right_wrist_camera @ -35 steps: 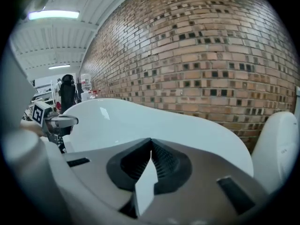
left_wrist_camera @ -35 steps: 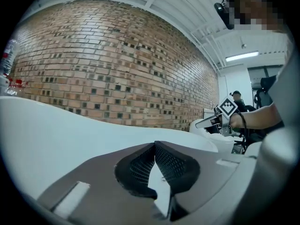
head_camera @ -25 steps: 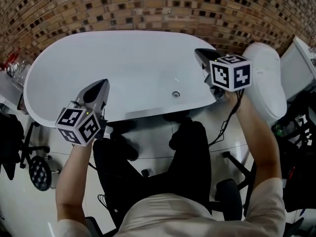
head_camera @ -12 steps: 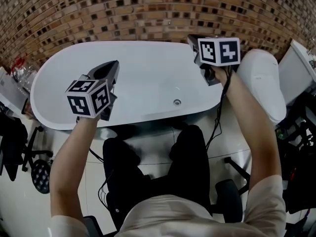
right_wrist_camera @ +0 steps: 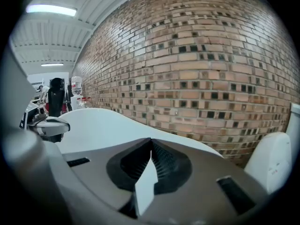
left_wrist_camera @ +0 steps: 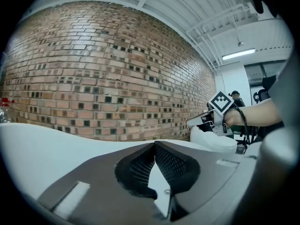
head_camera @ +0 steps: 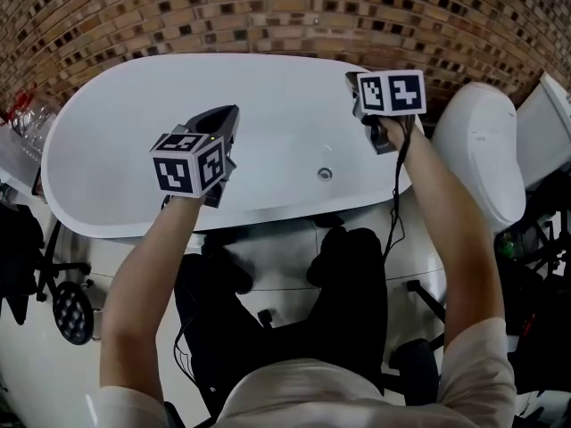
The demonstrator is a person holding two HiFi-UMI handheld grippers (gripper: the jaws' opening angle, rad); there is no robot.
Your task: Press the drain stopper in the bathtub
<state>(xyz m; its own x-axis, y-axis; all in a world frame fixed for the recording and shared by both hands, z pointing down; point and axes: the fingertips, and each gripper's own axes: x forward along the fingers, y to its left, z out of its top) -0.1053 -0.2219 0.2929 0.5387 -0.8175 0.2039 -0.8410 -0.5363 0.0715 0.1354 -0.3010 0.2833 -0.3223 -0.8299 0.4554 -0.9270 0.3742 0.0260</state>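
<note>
The place looks like a test hall or a lab with a bathroom set built inside it, not a bathroom in a real home. A white bathtub (head_camera: 116, 141) stands free below the left gripper (head_camera: 228, 114) and the right gripper (head_camera: 351, 78). A brick wall (head_camera: 268, 7) rises just beyond them. A white toilet (head_camera: 482, 141) stands to the right of the right gripper. Above, the right gripper view shows a white ribbed ceiling (right_wrist_camera: 61, 36) with a tube lamp (right_wrist_camera: 50, 9), as in an industrial room. To the left of the left gripper, nearer the person, the wheeled base of an office chair (head_camera: 71, 310) stands on a glossy white floor (head_camera: 36, 373). Plastic bottles (head_camera: 27, 119) stand beside the tub's far left end.
</note>
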